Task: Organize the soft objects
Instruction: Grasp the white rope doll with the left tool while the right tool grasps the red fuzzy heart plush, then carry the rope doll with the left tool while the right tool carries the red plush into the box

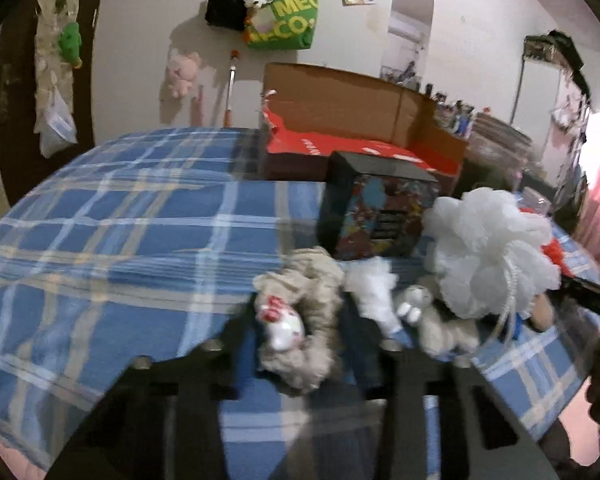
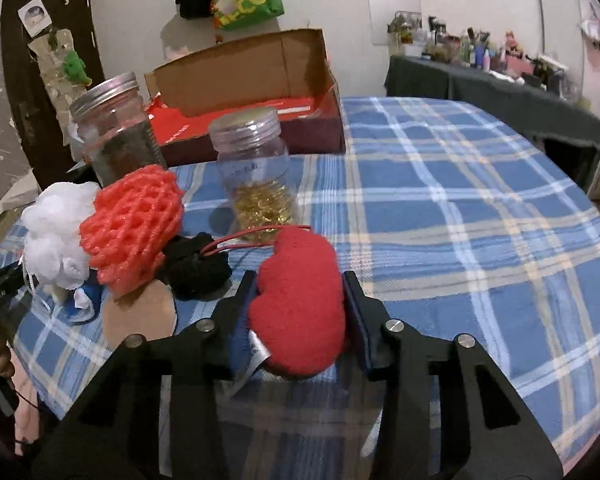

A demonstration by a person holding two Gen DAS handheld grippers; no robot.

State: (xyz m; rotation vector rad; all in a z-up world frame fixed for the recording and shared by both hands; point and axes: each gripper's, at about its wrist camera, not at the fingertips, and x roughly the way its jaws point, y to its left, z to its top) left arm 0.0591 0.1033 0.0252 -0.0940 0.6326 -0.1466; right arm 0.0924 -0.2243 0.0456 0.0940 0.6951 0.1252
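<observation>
In the left wrist view my left gripper (image 1: 300,340) is shut on a fluffy beige scrunchie (image 1: 312,300) that carries a small white and red cat charm (image 1: 284,324). The scrunchie bulges up between the fingers, low over the blue plaid cloth (image 1: 120,220). In the right wrist view my right gripper (image 2: 300,316) is shut on a red heart plush (image 2: 300,304) with a thin red cord. A pile of soft things lies between the two grippers: a white mesh pouf (image 1: 492,252) (image 2: 56,236), a coral foam net (image 2: 132,228) and a black scrunchie (image 2: 196,268).
An open cardboard box with a red inside (image 1: 360,120) (image 2: 240,80) stands at the back. A dark patterned box (image 1: 380,216), a metal-lidded jar (image 2: 116,132) and a jar of gold bits (image 2: 256,168) stand near the pile. A small white plush (image 1: 412,304) and a tan disc (image 2: 140,312) lie there too.
</observation>
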